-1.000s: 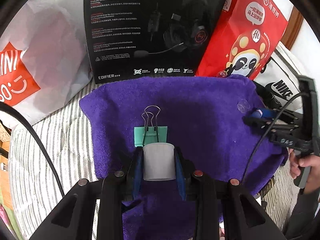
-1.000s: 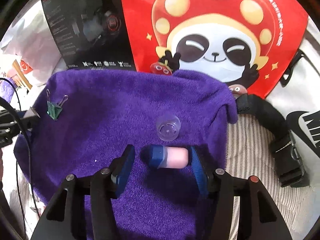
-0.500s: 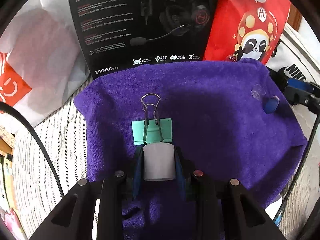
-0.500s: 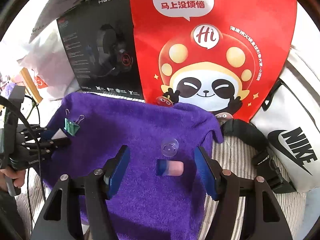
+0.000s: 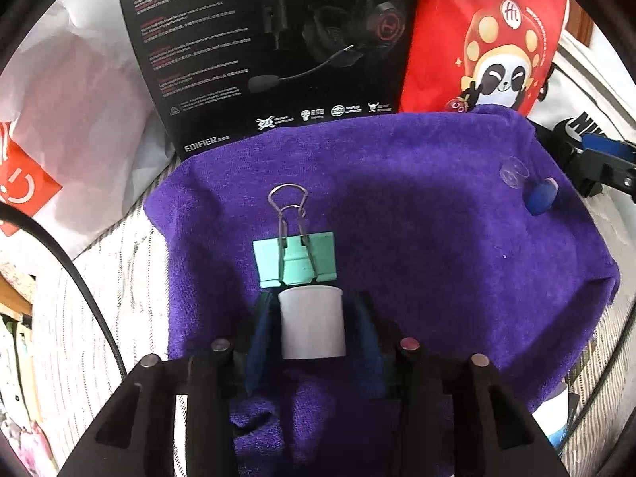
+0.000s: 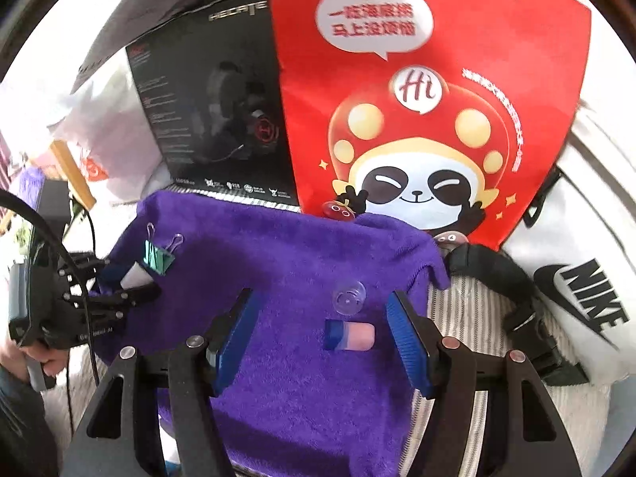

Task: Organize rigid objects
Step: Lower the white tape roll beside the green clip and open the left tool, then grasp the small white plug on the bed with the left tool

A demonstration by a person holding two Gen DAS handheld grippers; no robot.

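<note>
My left gripper [image 5: 312,328]: jaws just been opening, now loose round the white cap [image 5: 311,322], which sits on the purple towel [image 5: 417,238] touching the green binder clip [image 5: 296,256]. Right gripper [image 6: 324,334]: jaws wide apart w/ nothing gripped, above the pink-blue capsule [image 6: 349,335] & clear disc [image 6: 349,297].

Both wrist views look steeply down, close; share purple towel [image 5: 417,238].

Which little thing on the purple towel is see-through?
The round clear suction cup, lying beside the pink-and-blue capsule. The capsule, the green binder clip and the white cylinder are all solid-coloured.
</note>
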